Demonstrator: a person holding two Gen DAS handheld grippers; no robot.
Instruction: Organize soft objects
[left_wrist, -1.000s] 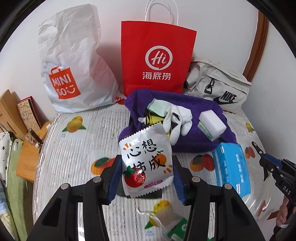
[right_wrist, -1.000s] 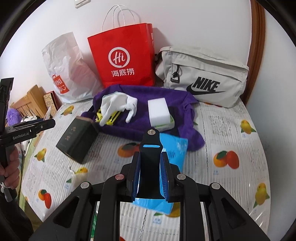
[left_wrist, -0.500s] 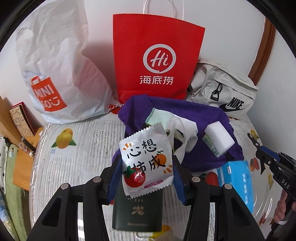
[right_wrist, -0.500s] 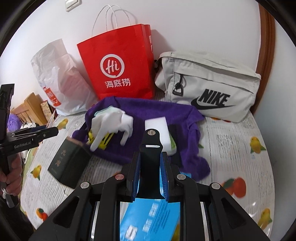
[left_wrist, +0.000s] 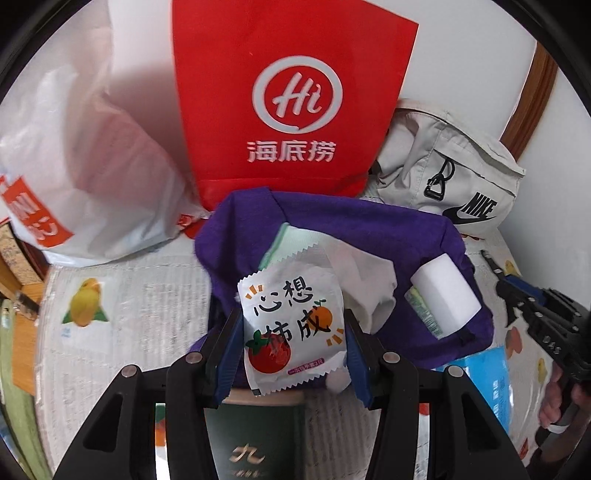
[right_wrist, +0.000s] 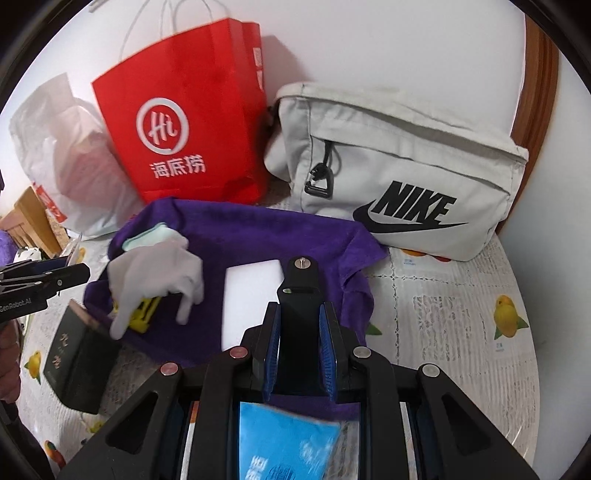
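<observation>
Seen from the left wrist camera, the left hand-held gripper (left_wrist: 293, 341) is closed on a white snack packet (left_wrist: 291, 332) printed with a tomato and an orange, its blue pads pressing the packet's two sides. The packet is held upright above the near edge of a purple towel (left_wrist: 362, 229) that lies crumpled on the surface (left_wrist: 140, 302), a cloth printed with fruit. On the towel, at two o'clock from the packet, rests a white sponge block (left_wrist: 445, 299); a white glove (left_wrist: 365, 284) lies just behind the packet. Directly below the packet, at six o'clock, stands a dark green box (left_wrist: 255, 435). A blue tissue pack (left_wrist: 487, 380) lies at four o'clock, beside the towel's edge.

Along the wall at the back stand three bags: a white plastic bag (left_wrist: 92, 158) at ten o'clock, a red paper bag (left_wrist: 291, 103) at twelve o'clock, and a grey Nike bag (left_wrist: 450, 173) at two o'clock.

Seen from the right wrist camera, the right hand-held gripper (right_wrist: 298, 352) has its blue pads nearly together around a black upright piece between them; whether that piece is part of the tool I cannot tell. It holds none of the soft things. It hovers above the towel's near edge, with the sponge block just beyond it at eleven o'clock and the blue tissue pack beneath it at six o'clock.
</observation>
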